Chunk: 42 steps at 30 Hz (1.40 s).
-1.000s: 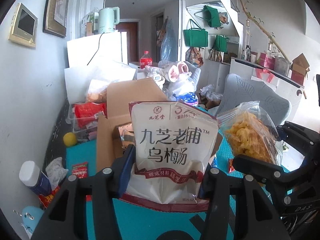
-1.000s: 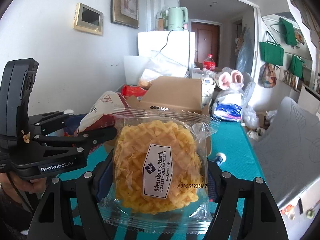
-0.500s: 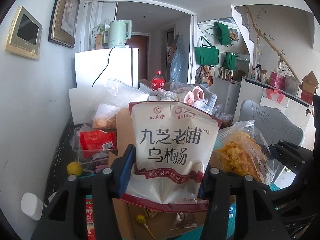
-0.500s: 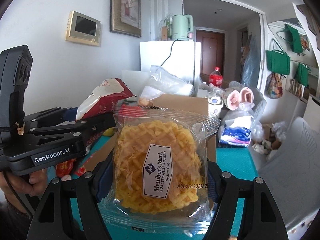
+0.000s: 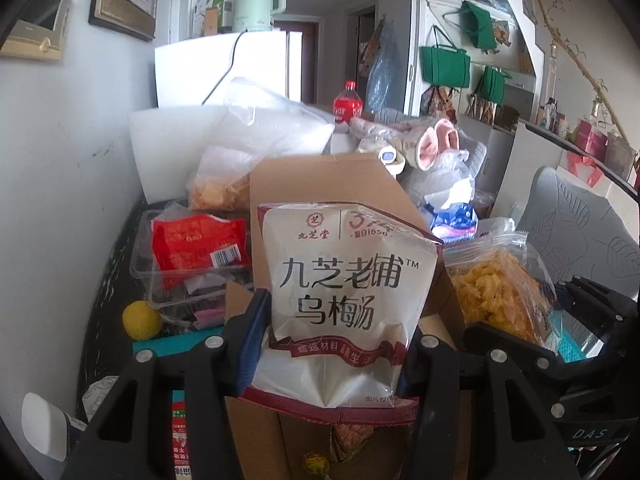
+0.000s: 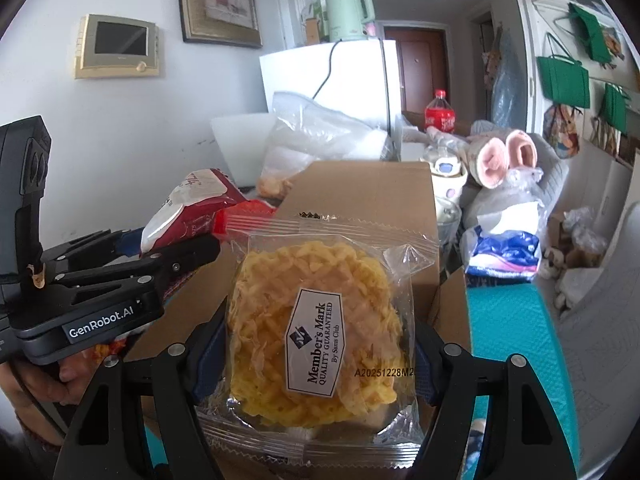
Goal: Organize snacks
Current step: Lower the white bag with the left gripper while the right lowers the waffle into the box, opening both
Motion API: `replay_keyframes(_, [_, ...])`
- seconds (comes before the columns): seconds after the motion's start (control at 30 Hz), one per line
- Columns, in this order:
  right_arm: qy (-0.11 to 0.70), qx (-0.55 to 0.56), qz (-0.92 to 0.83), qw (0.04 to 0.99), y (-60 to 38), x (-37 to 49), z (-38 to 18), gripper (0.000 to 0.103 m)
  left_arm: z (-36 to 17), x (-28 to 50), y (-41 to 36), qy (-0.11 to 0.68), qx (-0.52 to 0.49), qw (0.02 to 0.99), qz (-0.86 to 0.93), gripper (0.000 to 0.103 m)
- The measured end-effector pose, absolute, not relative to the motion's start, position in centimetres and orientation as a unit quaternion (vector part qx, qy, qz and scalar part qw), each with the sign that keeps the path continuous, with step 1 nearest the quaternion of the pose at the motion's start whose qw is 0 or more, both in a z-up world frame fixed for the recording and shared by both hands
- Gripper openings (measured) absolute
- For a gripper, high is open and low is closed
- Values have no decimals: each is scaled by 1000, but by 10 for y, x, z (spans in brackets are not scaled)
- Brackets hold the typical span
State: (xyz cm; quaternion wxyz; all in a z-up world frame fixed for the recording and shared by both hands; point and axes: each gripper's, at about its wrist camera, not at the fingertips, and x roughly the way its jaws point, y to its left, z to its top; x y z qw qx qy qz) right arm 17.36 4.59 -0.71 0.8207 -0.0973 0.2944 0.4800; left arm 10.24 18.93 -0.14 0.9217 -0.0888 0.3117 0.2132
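Note:
My left gripper [image 5: 332,344] is shut on a white snack pouch [image 5: 344,300] with dark Chinese lettering and a red bottom band, held upright over an open cardboard box [image 5: 320,184]. My right gripper [image 6: 316,360] is shut on a clear packet of yellow lattice crisps [image 6: 316,332] with a white label, also above the cardboard box [image 6: 368,188]. The crisps packet [image 5: 496,292] shows at the right in the left wrist view. In the right wrist view the left gripper's body [image 6: 92,288] and the white pouch [image 6: 188,208] sit at the left, side by side with the right one.
A clear tub [image 5: 192,264] with a red packet, a lemon [image 5: 141,320] and a big plastic bag [image 5: 260,148] stand left of the box by the wall. A cola bottle [image 5: 347,104], plush toy [image 6: 504,156] and blue bag [image 6: 504,252] lie behind. Teal mat [image 6: 512,332] at right.
Both grippers have travelled forward together with their packets, from over the teal mat to above the cardboard box; the box and the clutter behind it now loom closer.

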Motion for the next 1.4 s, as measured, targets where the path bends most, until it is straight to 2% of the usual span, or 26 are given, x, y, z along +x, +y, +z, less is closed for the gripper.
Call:
replay_keyframes(0.3, [372,-103,449,806,49,201,-56,75,-51,136,192,402,-80,882,233,53])
replay_keyframes(0.6, [390,-103,430,808,38,207,-66,78,-74,156,186,464,-83,854,219,57])
replay_keyframes(0.73, [383,-116,417,816,37,205,-63,83,-74,155,183,464,-84,855,215,57])
replay_keyframes(1.4, [344,-97,394,847,14,189,-20,83,-28,126,168,416,-80,880,213,57])
